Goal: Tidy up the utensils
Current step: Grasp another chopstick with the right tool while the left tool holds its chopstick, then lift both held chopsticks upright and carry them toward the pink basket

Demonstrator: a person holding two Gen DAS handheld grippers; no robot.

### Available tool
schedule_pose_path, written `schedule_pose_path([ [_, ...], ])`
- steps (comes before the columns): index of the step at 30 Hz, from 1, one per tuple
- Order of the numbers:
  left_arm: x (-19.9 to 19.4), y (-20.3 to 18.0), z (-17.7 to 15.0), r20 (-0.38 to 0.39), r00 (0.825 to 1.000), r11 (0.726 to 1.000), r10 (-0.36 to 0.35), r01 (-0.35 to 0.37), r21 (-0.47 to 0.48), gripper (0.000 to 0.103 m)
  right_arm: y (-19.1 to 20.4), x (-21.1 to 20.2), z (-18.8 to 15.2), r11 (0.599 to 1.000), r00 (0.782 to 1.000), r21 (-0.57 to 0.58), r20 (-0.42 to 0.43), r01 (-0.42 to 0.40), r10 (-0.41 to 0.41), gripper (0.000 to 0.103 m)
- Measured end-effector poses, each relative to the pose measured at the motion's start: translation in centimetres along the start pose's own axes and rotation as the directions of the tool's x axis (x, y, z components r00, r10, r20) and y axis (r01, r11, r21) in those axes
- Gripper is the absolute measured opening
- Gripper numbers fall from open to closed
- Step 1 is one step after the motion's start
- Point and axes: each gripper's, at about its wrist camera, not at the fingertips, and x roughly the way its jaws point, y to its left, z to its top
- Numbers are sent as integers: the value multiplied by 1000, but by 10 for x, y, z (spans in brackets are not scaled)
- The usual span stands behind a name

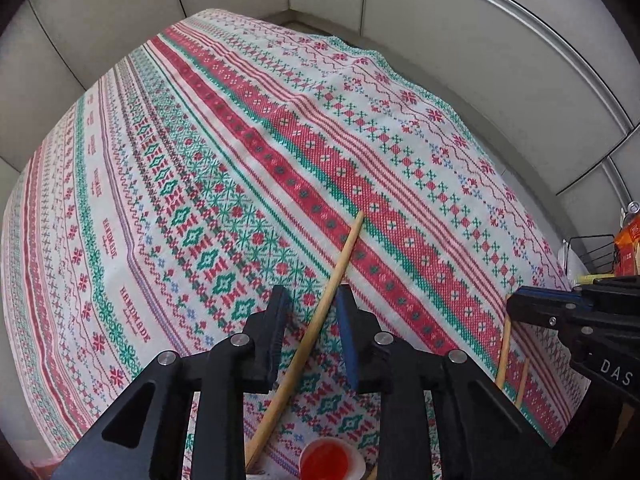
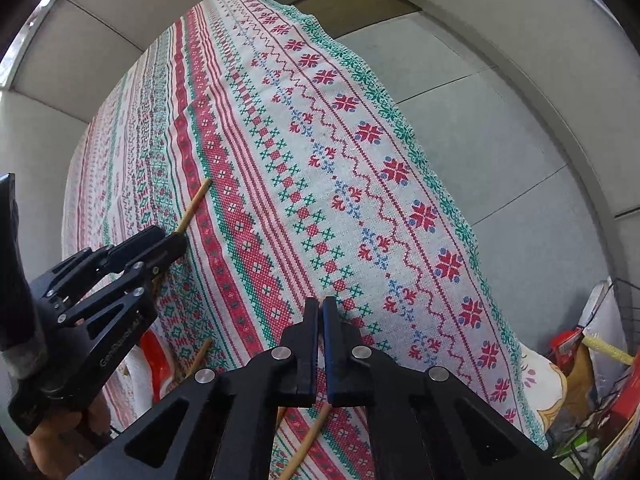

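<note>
**A:** What does the setting look like?

**B:** A table covered by a woven tablecloth (image 1: 240, 152) with red, green and blue cross-stitch bands. Pale grey wall panels (image 1: 460, 32) enclose it on the far sides. At the right edge stands a black wire rack (image 2: 618, 360) crowded with packets, too cluttered to identify. A small cup of red liquid (image 1: 325, 460) sits at the near edge.

**B:** And the grippers?

**A:** The left gripper (image 1: 310, 300) points steeply down, its jaws partly apart. A wooden chopstick (image 1: 320, 312) lies on the cloth, running diagonally between them. The left pad stands clear of it; the right blue pad is at or just beside it, and I cannot tell whether they touch.

**B:** The right one?

**A:** The right gripper (image 2: 320, 312) has its jaws pressed together on a second chopstick (image 2: 310, 442). The stick's tip peeks out at the fingertips, and its shaft slants down beneath the jaws. In the left wrist view two thin sticks show under that gripper; whether both are gripped is unclear.
</note>
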Motion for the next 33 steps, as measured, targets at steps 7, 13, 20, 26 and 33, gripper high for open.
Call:
schedule_pose_path([
  [7, 2, -4, 7, 33, 999, 1000, 9, -9, 1, 10, -7, -11, 8, 997, 998, 20, 9, -70, 70, 2],
  [13, -10, -1, 1, 33, 998, 998, 53, -51, -38, 7, -3, -16, 6, 997, 997, -16, -10, -75, 75, 4],
  [20, -70, 8, -18, 134, 988, 993, 80, -68, -94, 6, 5, -6, -6, 998, 998, -55, -53, 19, -21, 17],
  [26, -122, 11, -35, 244, 958, 985, 150, -125, -116, 5, 25, 5, -23, 988, 993, -118, -52, 100, -107, 20],
  [33, -176, 20, -64, 351, 919, 978, 180, -131, -160, 5, 55, 14, -34, 967, 981, -173, 4, 190, -192, 49],
])
